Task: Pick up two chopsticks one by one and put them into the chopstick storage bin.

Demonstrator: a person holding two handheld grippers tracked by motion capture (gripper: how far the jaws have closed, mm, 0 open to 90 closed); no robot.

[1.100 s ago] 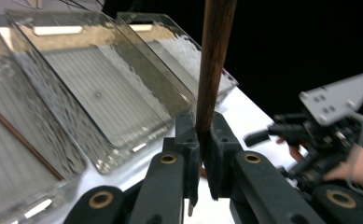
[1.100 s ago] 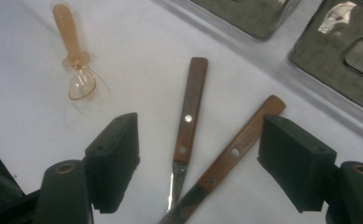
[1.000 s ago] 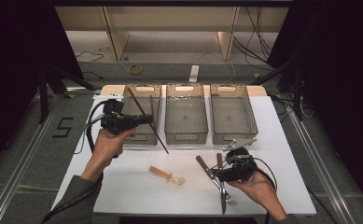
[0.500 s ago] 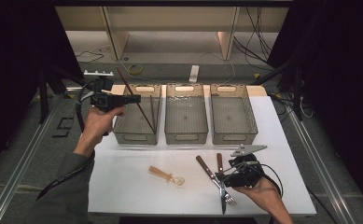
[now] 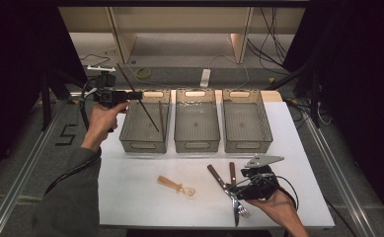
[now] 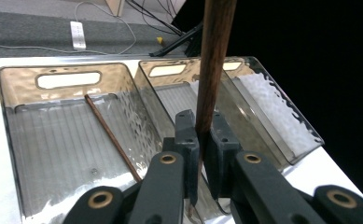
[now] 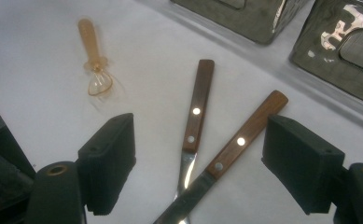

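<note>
A: Left gripper (image 6: 198, 154), jaws clamped on a brown chopstick (image 6: 214, 65), over the left bin (image 5: 130, 136). Second chopstick (image 6: 111, 137) already down inside, just left of the jaws.

B: Best to lower the tip near that one, tilt to match, then release low to avoid a bounce.

A: Right gripper (image 7: 198, 163), jaws wide apart, nothing pinched; two wooden-handled utensils (image 7: 195, 112) crossed on the white surface (image 5: 140, 197) between them.

B: Pick one handle only, away from the crossing. Amber plastic spoon (image 7: 93, 56) beyond the left jaw, well apart.

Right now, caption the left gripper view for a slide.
Left tool shut on a dark wooden chopstick above the smoky bin holding its mate.
</note>
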